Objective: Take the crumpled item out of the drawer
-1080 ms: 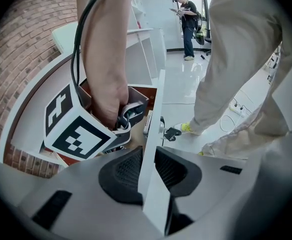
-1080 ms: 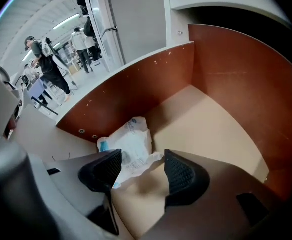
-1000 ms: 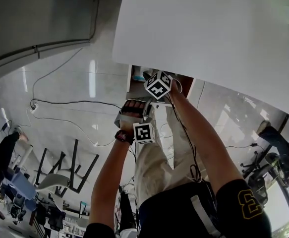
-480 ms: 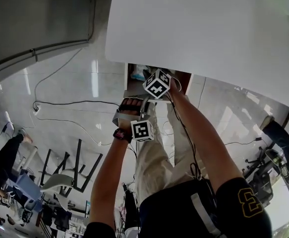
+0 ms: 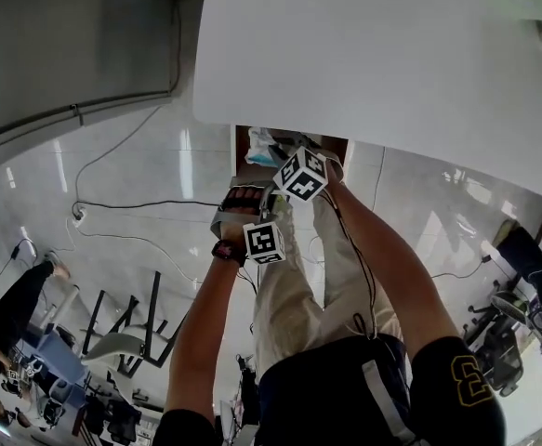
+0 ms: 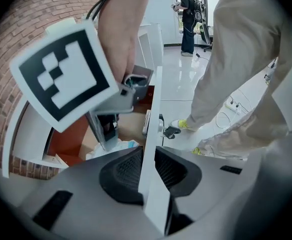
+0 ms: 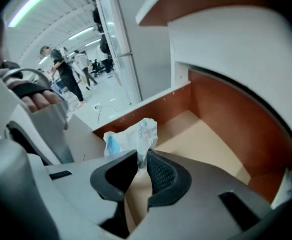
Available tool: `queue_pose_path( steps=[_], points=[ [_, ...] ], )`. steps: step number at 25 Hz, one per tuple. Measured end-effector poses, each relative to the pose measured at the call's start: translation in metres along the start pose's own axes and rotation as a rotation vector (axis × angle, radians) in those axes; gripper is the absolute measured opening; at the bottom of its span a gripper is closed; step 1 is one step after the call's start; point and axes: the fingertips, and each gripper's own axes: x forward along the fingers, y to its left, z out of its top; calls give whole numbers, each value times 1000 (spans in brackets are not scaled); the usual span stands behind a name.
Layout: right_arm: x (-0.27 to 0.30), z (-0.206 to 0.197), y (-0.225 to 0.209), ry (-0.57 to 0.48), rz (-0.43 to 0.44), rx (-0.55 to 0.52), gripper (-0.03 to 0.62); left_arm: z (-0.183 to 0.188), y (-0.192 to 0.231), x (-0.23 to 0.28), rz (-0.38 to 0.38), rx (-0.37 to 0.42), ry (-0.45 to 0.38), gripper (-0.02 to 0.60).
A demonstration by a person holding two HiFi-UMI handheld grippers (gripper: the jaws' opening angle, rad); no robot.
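- Closing, the right gripper [image 7: 141, 160] pinches the crumpled item [image 7: 130, 136]: a white, crinkly, blue-printed wad, inside the drawer [image 7: 221, 109] by one reddish-brown wall.
- Meanwhile the left gripper [image 6: 147, 156] clamps the flat white drawer front [image 6: 153, 114].

A black cable [image 5: 159, 203] lies on the shiny white floor [image 5: 140, 161], a chair [image 5: 122, 340] stands far off, and a brick wall [image 6: 30, 19] is near.
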Motion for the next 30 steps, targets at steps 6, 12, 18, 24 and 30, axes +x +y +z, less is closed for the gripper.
queue_pose_path(
  steps=[6, 12, 18, 24, 30],
  points=[
    [-80, 20, 11, -156, -54, -113, 83, 5, 3, -4, -8, 19, -1, 83],
    [-156, 22, 10, -285, -73, 53, 83, 9, 9, -9, -42, 14, -18, 83],
    [-213, 14, 6, -367, -137, 199, 83, 11, 17, -15, -71, -9, -14, 86],
    [-249, -4, 1, -408, -194, 352, 83, -5, 1, 1, -138, 20, 18, 77],
    [-301, -3, -14, -543, -236, 525, 83, -18, -27, 22, -225, 41, 49, 80]
  ],
)
